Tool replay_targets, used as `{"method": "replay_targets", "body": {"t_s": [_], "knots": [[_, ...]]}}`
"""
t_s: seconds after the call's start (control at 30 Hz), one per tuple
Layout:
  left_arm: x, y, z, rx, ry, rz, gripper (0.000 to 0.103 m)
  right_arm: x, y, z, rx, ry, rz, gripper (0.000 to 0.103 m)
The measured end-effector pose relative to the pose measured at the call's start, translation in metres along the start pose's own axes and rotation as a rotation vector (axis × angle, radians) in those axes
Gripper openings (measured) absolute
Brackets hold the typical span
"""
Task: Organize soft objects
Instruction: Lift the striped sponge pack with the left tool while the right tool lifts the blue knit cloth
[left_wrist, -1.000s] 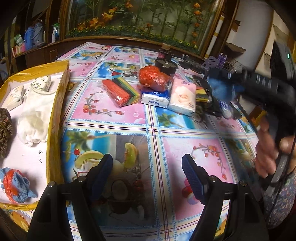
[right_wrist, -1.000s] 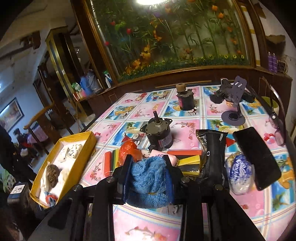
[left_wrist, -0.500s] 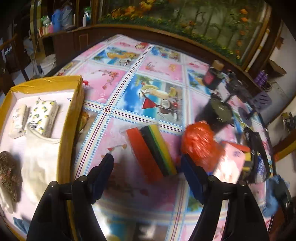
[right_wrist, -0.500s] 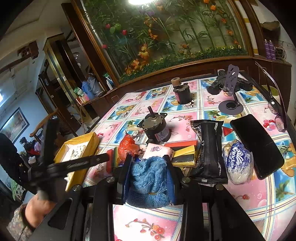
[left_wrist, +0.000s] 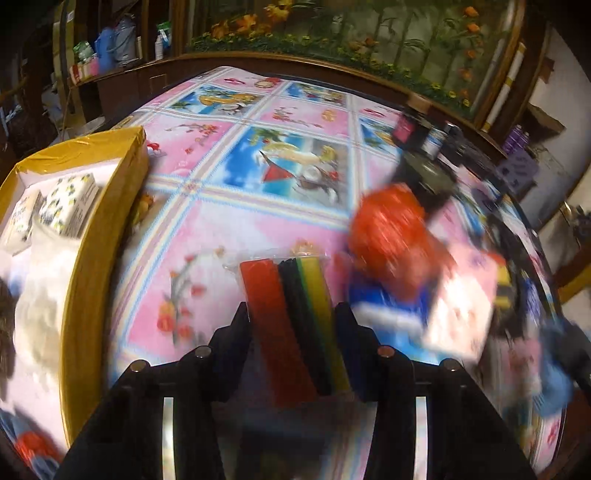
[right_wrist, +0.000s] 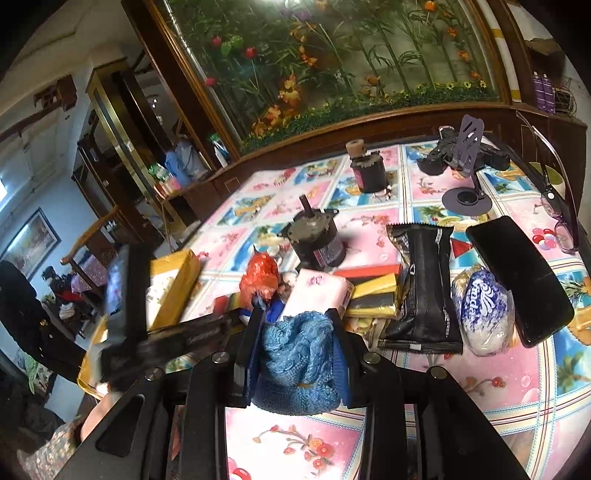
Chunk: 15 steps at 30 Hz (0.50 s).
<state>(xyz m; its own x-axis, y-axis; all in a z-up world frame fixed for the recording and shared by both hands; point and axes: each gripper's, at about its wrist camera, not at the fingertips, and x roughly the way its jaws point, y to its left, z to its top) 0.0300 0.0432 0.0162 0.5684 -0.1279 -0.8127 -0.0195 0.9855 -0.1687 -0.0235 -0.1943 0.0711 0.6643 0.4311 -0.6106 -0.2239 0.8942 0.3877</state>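
Claw now closing around striped pack

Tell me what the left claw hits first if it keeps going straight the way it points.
The left claw is closing, with the striped sponge pack already between its fingers, so it probably meets that first; the frame is blurred.

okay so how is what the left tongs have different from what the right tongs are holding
The left tongs are closing around a flat striped pack of red, black and yellow layers; the right tongs clamp a lumpy blue knitted piece. The pack lies on the tablecloth; the knit bulges out below the tongs. Both sit between the pads.
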Motion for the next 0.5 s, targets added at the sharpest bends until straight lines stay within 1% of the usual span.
{"method": "replay_targets", "body": {"t_s": [0.07,0.13,0.2,0.37,0.4,0.47,0.5], "knots": [[-0.01,-0.002,-0.014,0.021,-0.006,-0.025,0.044,0.013,0.0,-0.005,-0.006,0.063,-0.035,0.036],[-0.014,-0.007,-0.022,0.054,-0.021,-0.012,0.044,0.028,-0.001,-0.011,-0.004,0.134,-0.065,0.036],[-0.014,-0.009,-0.024,0.074,-0.033,-0.005,0.044,0.038,-0.002,-0.015,-0.007,0.179,-0.089,0.036],[-0.015,-0.009,-0.026,0.088,-0.045,-0.016,0.045,0.047,0.0,-0.021,-0.039,0.208,-0.122,0.036],[-0.015,-0.01,-0.027,0.093,-0.047,-0.019,0.048,0.049,0.001,-0.023,-0.044,0.215,-0.125,0.036],[-0.015,-0.011,-0.027,0.099,-0.048,-0.031,0.052,0.052,0.002,-0.024,-0.058,0.227,-0.133,0.037],[-0.015,-0.011,-0.027,0.102,-0.048,-0.032,0.054,0.052,0.003,-0.024,-0.068,0.224,-0.143,0.04]]}}
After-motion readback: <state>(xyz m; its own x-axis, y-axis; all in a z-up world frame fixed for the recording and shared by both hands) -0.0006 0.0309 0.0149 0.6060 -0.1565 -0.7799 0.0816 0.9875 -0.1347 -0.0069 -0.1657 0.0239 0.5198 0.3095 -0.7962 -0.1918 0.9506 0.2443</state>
